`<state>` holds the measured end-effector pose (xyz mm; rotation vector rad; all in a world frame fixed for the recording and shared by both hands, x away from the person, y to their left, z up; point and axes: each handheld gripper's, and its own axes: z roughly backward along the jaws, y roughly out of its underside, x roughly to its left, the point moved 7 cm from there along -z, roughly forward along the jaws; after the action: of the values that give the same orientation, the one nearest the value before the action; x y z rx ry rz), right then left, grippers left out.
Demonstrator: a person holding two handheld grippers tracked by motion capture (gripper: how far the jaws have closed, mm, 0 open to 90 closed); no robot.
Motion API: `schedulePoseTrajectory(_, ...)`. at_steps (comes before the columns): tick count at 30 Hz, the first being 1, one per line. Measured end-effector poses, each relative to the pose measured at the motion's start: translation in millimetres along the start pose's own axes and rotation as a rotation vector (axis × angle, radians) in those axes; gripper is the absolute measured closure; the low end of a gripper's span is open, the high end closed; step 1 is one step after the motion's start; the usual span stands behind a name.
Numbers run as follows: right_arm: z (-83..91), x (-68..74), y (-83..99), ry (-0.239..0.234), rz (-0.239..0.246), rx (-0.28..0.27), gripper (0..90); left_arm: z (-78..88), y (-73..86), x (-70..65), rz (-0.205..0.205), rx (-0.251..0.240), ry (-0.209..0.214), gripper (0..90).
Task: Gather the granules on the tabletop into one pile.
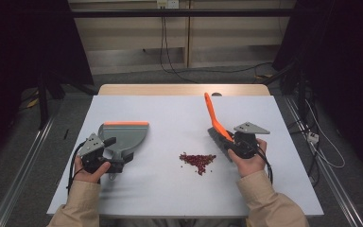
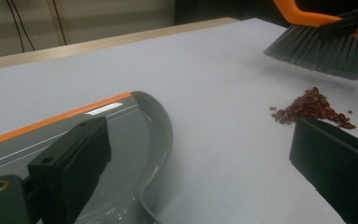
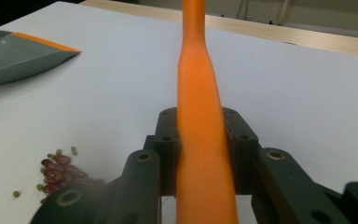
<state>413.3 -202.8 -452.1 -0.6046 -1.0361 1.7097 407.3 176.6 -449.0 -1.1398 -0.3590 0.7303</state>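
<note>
A grey dustpan (image 1: pixel 125 135) (image 2: pixel 121 135) (image 3: pixel 14 53) with an orange front lip lies flat at the left of the white table top (image 1: pixel 170 194). My left gripper (image 1: pixel 115 153) (image 2: pixel 200 144) sits at its handle end, jaws spread wide, one jaw over the pan and the other over bare table. My right gripper (image 1: pixel 230 142) (image 3: pixel 200 121) is shut on the orange handle of a brush (image 1: pixel 212 113) (image 3: pixel 198 70). The brush's grey bristles (image 2: pixel 317 51) hang just right of a small pile of red beans (image 1: pixel 197 161) (image 2: pixel 314 107) (image 3: pixel 58 172) near the table's middle.
A wooden table edge (image 1: pixel 184 90) shows behind the white top. Black cables (image 1: pixel 170 66) trail over the floor behind it, and metal rails (image 1: pixel 23 161) run along both sides. Bare table surface lies between dustpan and beans.
</note>
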Motion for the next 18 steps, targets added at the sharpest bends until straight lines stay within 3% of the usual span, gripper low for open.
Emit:
schedulePoseTrajectory(11,20.0,-1.1,16.7,0.174,-0.016,0.009,71.4,0.5,-2.4,-3.9,-0.013,-0.001,-0.002,5.1)
schedulePoseTrajectory(18,17.2,17.5,32.8,0.188,0.0,0.039,71.4,1.7,-3.2,-4.0,-0.011,-0.009,-0.004,5.1)
